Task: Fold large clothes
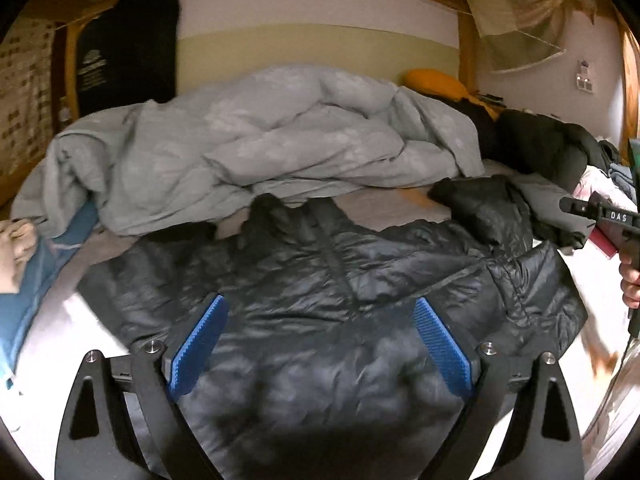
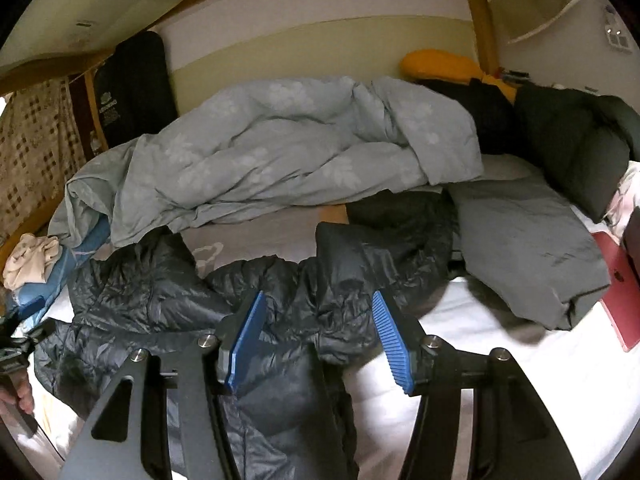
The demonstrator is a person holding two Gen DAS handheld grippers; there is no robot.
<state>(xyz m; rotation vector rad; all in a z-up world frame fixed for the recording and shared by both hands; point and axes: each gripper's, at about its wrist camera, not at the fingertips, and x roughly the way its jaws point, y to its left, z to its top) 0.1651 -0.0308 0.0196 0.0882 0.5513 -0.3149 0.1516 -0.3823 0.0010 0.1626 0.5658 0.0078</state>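
Note:
A black quilted puffer jacket (image 1: 320, 256) lies spread on the white bed sheet (image 2: 480, 368), collar toward the far side. One sleeve (image 2: 360, 248) is bent up at its right side. My left gripper (image 1: 319, 302) hovers over the jacket's middle with its blue pads far apart and nothing between them. My right gripper (image 2: 319, 296) hangs above the jacket's (image 2: 160, 292) right edge, jaws apart, the pads clear of the fabric. A hand (image 1: 632, 280) holding the right tool shows at the right edge of the left wrist view.
A rumpled grey floral duvet (image 1: 260, 140) fills the far half of the bed. A folded grey garment (image 2: 520, 248) and a red flat device (image 2: 620, 292) lie to the right, a dark green coat (image 2: 572, 140) behind them. Blue cloth (image 1: 32, 280) lies at the left.

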